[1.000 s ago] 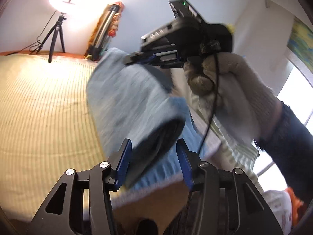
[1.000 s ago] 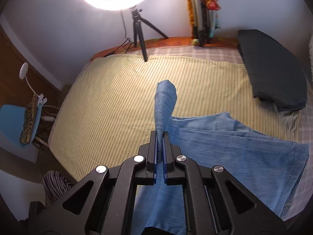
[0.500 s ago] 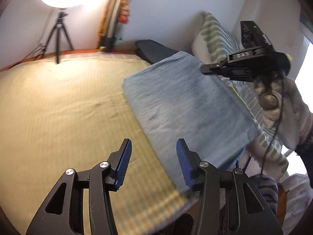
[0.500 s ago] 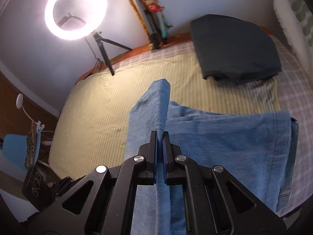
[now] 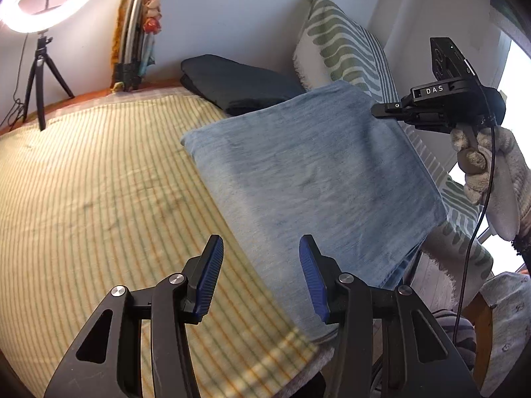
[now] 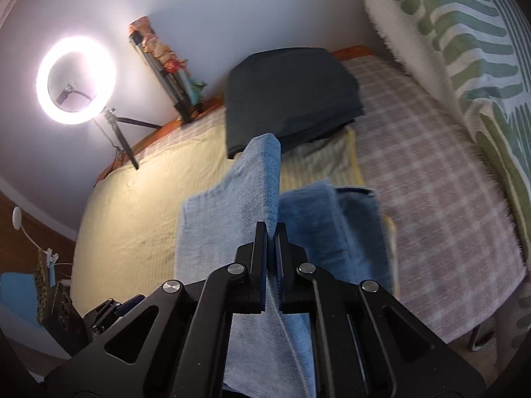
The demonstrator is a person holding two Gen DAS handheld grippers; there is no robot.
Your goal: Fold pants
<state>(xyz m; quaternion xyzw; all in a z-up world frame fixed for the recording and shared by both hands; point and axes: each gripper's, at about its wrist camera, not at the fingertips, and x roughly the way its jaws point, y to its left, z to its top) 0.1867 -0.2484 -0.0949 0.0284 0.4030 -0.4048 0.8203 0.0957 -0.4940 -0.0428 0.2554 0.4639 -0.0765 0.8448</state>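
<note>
Blue pants (image 5: pixel 308 179) lay folded into a thick rectangular bundle on the striped yellow-green bed cover (image 5: pixel 99 179), toward its right side, with one end lifted off the bed. The right gripper (image 6: pixel 272 232) was clamped shut on that raised edge, so that a flap of blue cloth stood up between its fingers while the remaining layers rested flat beneath and to its right. The left gripper (image 5: pixel 260 275) stood partly open and held nothing; its blue pads (image 5: pixel 209 275) hung over the bare cover at the bundle's near left corner, apart from the fabric. From this gripper the bundle lay ahead and to the right, its long axis running from the near edge of the bed diagonally away toward a dark folded cloth (image 5: pixel 232 83) and a green-patterned cushion (image 5: pixel 345 49). The right gripper, held in a gloved hand (image 5: pixel 491 172), was at the far right corner. The left was therefore judged the free one, placed to take the near edge.
</note>
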